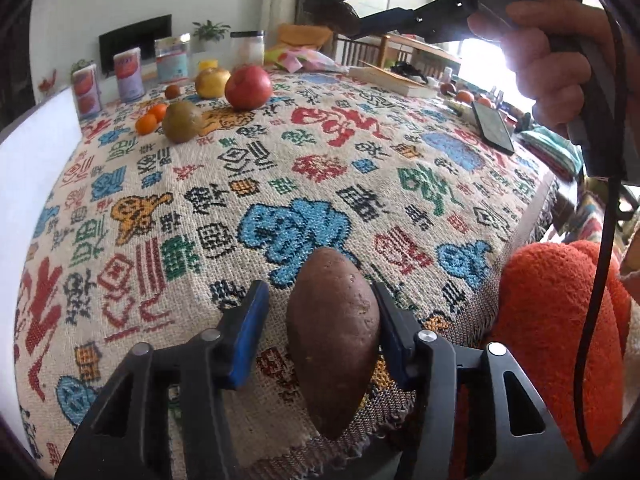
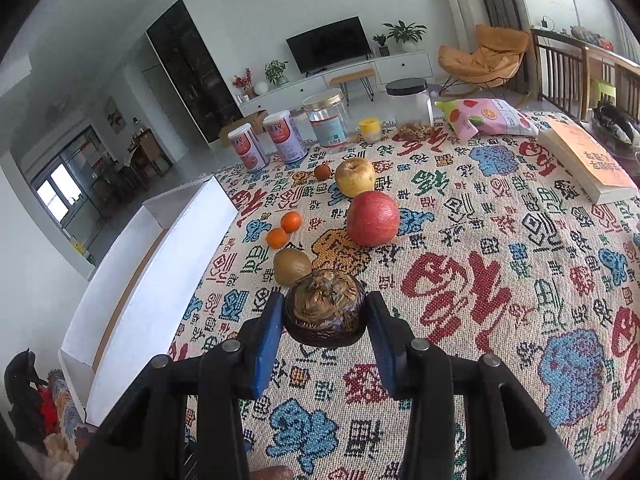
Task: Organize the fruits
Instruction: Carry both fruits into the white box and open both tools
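Woven patterned surface (image 2: 500,240): right claw (image 2: 325,334) clamps dark round brown-topped fruit (image 2: 325,310) above fruit row; left claw (image 1: 320,344) loose around reddish-brown sweet potato (image 1: 334,344)—set down gently beside green-brown kiwi (image 2: 292,266).

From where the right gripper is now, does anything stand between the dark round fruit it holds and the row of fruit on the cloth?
Nothing visible does. The right gripper holds the dark round fruit above the cloth, and the kiwi, nearest in the row, lies just beyond it.
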Tool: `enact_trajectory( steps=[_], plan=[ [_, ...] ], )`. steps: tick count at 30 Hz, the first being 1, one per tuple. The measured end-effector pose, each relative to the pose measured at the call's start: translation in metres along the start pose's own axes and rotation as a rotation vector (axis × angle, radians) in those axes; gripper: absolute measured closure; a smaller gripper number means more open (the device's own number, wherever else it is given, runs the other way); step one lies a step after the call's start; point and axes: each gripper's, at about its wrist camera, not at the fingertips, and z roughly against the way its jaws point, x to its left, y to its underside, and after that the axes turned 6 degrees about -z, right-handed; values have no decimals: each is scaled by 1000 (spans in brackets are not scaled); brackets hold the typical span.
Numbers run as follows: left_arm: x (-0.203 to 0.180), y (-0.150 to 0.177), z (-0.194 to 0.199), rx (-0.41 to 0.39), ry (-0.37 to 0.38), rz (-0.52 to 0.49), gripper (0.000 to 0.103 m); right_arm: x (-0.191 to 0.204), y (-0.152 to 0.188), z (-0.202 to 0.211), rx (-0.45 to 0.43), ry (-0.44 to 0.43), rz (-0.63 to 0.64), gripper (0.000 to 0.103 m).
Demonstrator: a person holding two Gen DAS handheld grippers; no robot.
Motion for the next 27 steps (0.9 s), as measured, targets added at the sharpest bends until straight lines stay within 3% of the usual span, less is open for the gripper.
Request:
enact_trajectory(
  steps=[3, 8, 14, 17, 20, 23, 25, 27],
  plan=[
    [6, -2, 1, 8, 11, 33, 63, -4, 4, -1, 15, -8, -9, 61],
    [53, -16, 26, 18, 57, 258, 63, -5, 9, -10, 53, 22, 7, 61],
    [139, -44, 135, -29, 141, 540, 63, 12, 30, -38, 175, 30, 32, 61],
    [187, -51, 202, -86, 58, 596, 63, 64, 30, -38, 196, -90, 78, 61],
    [225, -44, 247, -91, -118, 608, 63, 142, 25, -31, 218, -243, 162, 61],
    [261, -17, 248, 3, -253, 647, 63, 226, 32, -32, 283, -372, 275, 61],
    [281, 10, 232, 89, -282, 698, 63, 271, 49, -44, 372, -424, 340, 61],
    [295, 39, 212, 169, -297, 749, 63, 307, 73, -65, 467, -423, 409, 61]
  ],
)
